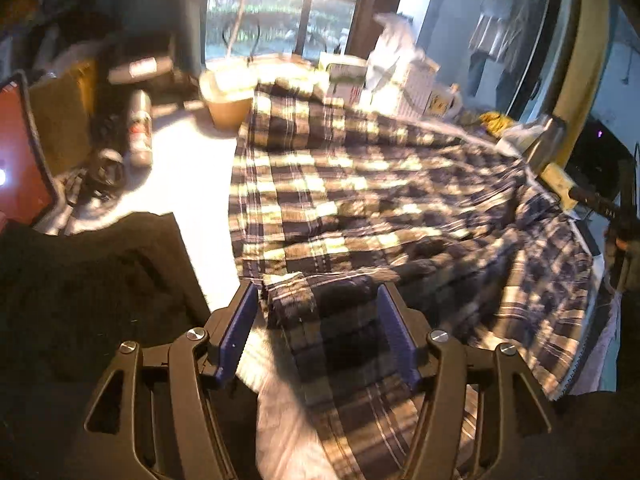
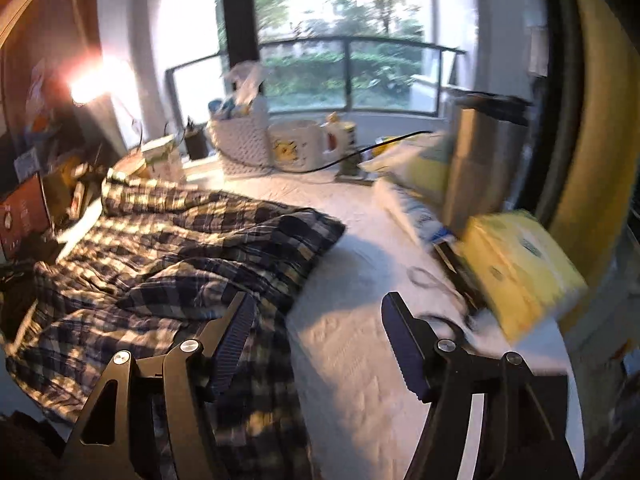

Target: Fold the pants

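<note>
Your left gripper (image 1: 316,300) spread, straddling pants (image 1: 360,200) hem, ready to pinch; right gripper (image 2: 316,312) spread, empty, over surface (image 2: 360,340).

Big window (image 2: 344,40) looked out on a balcony railing (image 2: 348,46) and green trees, with sunlight pouring in pretty harsh. A dark window frame post (image 2: 238,8) split the glass, and a yellow curtain (image 2: 592,100) hung at the right.
</note>
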Demonstrator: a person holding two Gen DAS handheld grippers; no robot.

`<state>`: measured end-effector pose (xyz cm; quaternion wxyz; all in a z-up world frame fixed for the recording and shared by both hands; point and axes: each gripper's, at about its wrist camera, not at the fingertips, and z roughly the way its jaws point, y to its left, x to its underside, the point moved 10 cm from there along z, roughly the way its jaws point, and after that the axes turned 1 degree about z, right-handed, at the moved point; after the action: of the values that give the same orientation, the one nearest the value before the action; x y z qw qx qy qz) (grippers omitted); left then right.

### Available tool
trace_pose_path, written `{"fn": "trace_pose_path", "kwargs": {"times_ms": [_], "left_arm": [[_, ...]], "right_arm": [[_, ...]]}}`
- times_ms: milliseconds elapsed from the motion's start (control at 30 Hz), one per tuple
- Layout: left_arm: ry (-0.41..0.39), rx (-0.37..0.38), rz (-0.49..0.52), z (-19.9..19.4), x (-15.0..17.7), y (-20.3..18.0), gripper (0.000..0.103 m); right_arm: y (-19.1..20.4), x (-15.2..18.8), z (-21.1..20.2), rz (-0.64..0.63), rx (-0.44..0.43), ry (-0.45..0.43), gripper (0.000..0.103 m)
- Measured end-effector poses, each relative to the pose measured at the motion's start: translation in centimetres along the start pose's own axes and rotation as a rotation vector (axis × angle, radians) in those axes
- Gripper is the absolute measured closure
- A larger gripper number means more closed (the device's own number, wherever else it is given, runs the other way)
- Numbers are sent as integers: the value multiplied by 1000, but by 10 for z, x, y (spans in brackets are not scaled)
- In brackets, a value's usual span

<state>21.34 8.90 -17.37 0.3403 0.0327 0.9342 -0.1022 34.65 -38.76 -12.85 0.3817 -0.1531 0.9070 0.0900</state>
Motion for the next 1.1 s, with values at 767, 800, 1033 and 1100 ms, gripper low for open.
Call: {"fn": "trace_pose_path", "kwargs": {"times_ms": [767, 800, 1033, 1100], "left_arm": [[15, -108, -3, 7, 14, 15, 98], [20, -99, -7, 6, 14, 15, 98], [88, -120, 40, 19, 17, 16, 93], [110, -124, 28, 23, 17, 20, 93]], "right_arm": [[65, -52, 165, -21, -250, 231, 79], [61, -57, 163, -28, -212, 209, 79], [29, -104, 139, -189, 99, 62, 80], [27, -105, 147, -235, 141, 56, 80]]}}
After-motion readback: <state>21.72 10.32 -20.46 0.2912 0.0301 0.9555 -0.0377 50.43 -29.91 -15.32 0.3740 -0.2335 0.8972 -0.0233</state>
